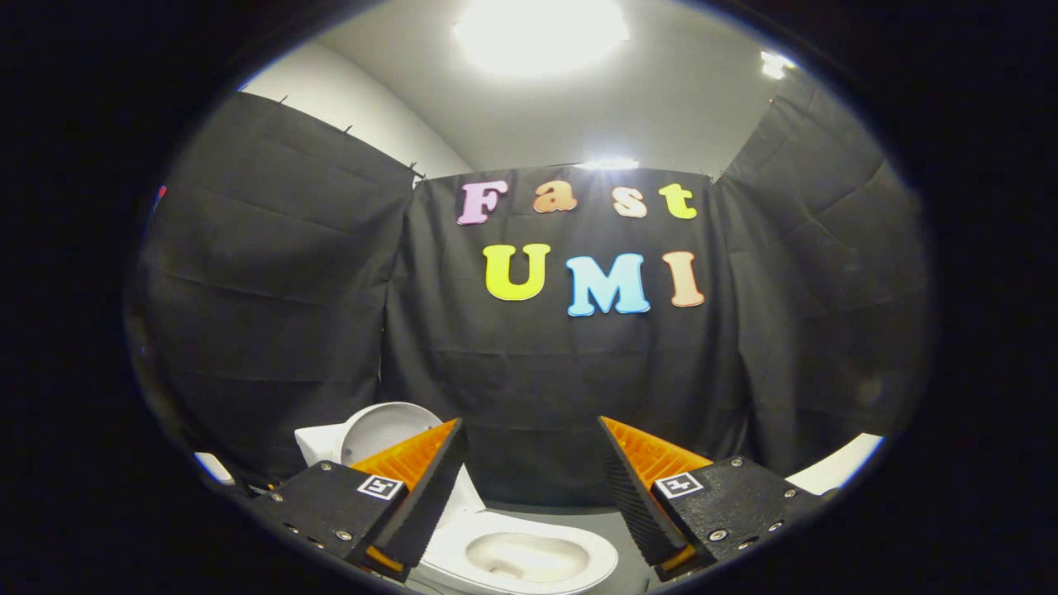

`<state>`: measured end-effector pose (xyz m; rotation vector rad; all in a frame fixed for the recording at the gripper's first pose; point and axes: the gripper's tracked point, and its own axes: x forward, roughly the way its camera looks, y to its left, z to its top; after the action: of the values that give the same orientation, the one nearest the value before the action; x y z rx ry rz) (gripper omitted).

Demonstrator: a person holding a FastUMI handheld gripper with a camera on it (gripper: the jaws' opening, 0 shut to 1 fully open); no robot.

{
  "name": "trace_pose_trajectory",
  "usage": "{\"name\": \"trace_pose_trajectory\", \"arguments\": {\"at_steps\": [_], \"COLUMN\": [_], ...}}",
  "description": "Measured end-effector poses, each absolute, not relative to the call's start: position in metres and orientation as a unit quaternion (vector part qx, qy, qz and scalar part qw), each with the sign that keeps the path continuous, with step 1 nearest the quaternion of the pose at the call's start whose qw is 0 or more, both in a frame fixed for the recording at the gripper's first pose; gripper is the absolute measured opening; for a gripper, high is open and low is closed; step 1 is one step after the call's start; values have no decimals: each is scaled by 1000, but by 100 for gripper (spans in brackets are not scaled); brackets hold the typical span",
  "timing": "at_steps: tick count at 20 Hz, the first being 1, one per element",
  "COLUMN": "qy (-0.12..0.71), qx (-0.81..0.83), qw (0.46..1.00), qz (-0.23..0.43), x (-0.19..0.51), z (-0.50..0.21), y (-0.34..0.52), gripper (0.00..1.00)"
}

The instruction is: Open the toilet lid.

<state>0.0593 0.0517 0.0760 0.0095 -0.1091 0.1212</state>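
Toilet lid (382,430) is standing raised, leaning back against the white tank (318,444) at the far left of the bowl, so the task is reading as essentially done. Seat ring (541,537) is lying flat and exposed, with the bowl (525,558) open to view below and between the fingers. Gripper (533,492) is hovering above and on the near side of the toilet, its two orange-and-black fingers spread wide apart and gripping nothing; the left finger (421,475) is overlapping the lid's right edge in the picture, but I cannot tell whether it is touching it. Right finger (645,487) is sitting well clear of the toilet. What is remaining, as a judgement: only confirming that the lid is resting stably on its own, then drawing the gripper away. Count: one toilet, one lid, one seat, one tank, two fingers, each carrying one small square marker. Black cloth wall (537,372) is closing the booth behind the toilet. Two ceiling lights are glowing overhead, the large one (537,33) and a smaller one to the far right.
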Motion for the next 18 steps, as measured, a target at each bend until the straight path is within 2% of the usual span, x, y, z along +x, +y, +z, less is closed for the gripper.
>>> {"name": "trace_pose_trajectory", "arguments": {"at_steps": [7,10,14,18], "qy": [-12,-19,-28,-18], "qx": [-42,-26,-14,-19], "qw": [999,999,999,999], "qz": [19,19,-26,-34], "x": [12,-11,-26,-25], "z": [46,52,61,50], "y": [-10,-14,-36,-30], "gripper": [95,95,95,94]}}
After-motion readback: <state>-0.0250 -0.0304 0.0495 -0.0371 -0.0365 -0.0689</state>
